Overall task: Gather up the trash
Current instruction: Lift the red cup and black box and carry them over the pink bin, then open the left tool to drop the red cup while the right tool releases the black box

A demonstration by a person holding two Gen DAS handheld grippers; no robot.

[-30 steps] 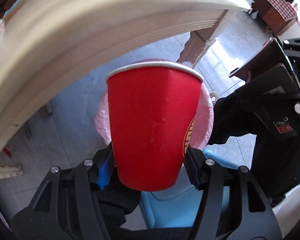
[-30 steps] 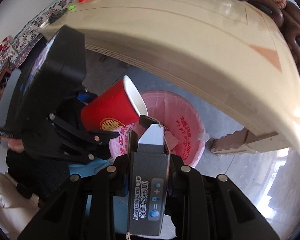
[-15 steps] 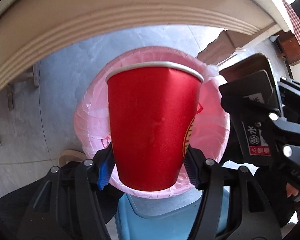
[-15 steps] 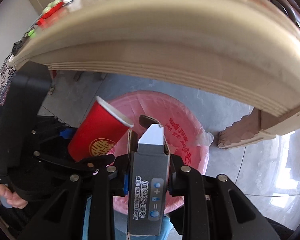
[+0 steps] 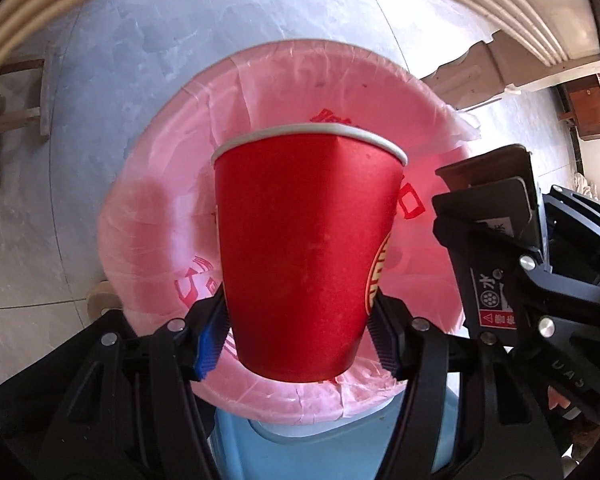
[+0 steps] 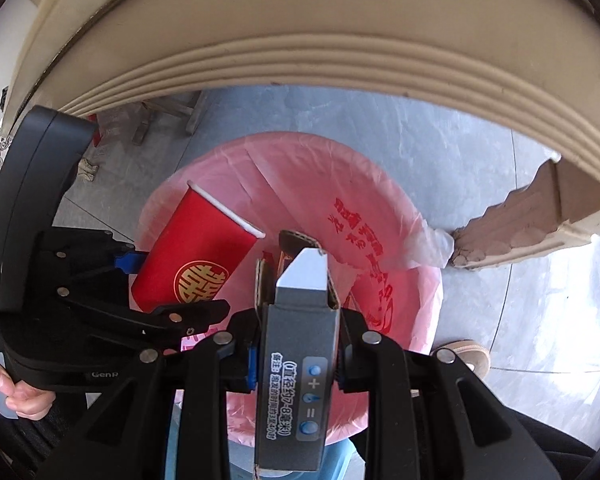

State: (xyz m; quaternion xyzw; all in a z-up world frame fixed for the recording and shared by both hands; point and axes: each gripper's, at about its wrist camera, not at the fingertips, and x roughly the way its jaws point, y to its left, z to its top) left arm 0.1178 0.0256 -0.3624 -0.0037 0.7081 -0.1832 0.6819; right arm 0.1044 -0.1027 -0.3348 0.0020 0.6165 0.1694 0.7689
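My left gripper (image 5: 298,332) is shut on a red paper cup (image 5: 304,248), holding it by its lower part right over the mouth of a bin lined with a pink bag (image 5: 152,216). The same cup (image 6: 196,256) shows at the left of the right wrist view, tilted above the pink-lined bin (image 6: 380,232). My right gripper (image 6: 296,360) is shut on a small grey cardboard box (image 6: 296,380) with an open top flap, also above the bin. In the left wrist view the right gripper with its box (image 5: 496,248) hangs at the bin's right rim.
A cream table edge (image 6: 320,48) arches over the bin, with its carved leg (image 6: 520,224) on the right. Grey tiled floor (image 5: 180,40) surrounds the bin. A blue stool (image 5: 332,452) stands just in front of it. A person's hand (image 6: 16,392) grips the left tool.
Both grippers have sunk toward the bin, which now fills each view. The table edge has slid up and out of the way. Cup and box stay gripped.
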